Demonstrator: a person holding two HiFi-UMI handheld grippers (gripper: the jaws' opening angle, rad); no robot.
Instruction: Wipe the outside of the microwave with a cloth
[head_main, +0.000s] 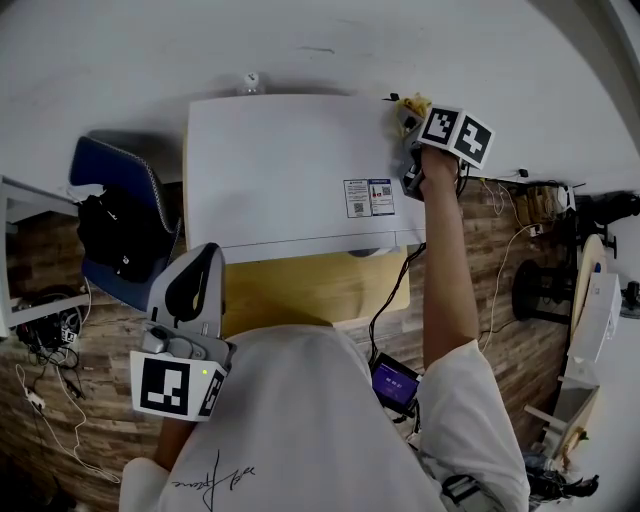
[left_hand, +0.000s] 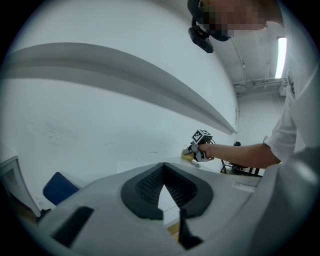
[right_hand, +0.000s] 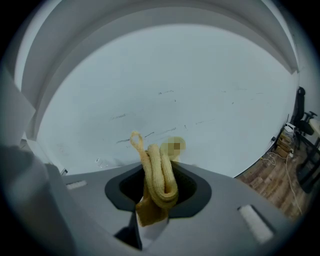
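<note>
Head view first: the white microwave (head_main: 300, 170) sat in the middle of the frame, seen from above, on a light wooden table (head_main: 310, 290). At the microwave's upper right corner the right gripper (head_main: 410, 118) was stretched out on a bare arm, its marker cube (head_main: 457, 133) facing up. A bit of yellow cloth (head_main: 412, 102) poked out at that corner. The left gripper (head_main: 192, 290) hung back at the lower left, close to the person's body and apart from the microwave. A blue chair (head_main: 115, 170) stood at the left edge, over wooden floor (head_main: 505, 260).

Over to the left gripper view: the left gripper's (left_hand: 163, 166) dark pads met at their tips with nothing pinched between them. Beyond them the microwave's white top (left_hand: 132, 165) showed, and further off, right of centre, the right gripper (left_hand: 194, 151) was at its far corner. The blue chair (left_hand: 57, 187) sat at the lower left.

Right gripper view now: the right gripper (right_hand: 156, 172) was clamped on the cloth (right_hand: 161, 182). The cloth was bunched in thick yellow folds, with a loop sticking up above the jaws. A white wall (right_hand: 175, 75) filled the frame, with the floor (right_hand: 270, 175) at the lower right.
</note>
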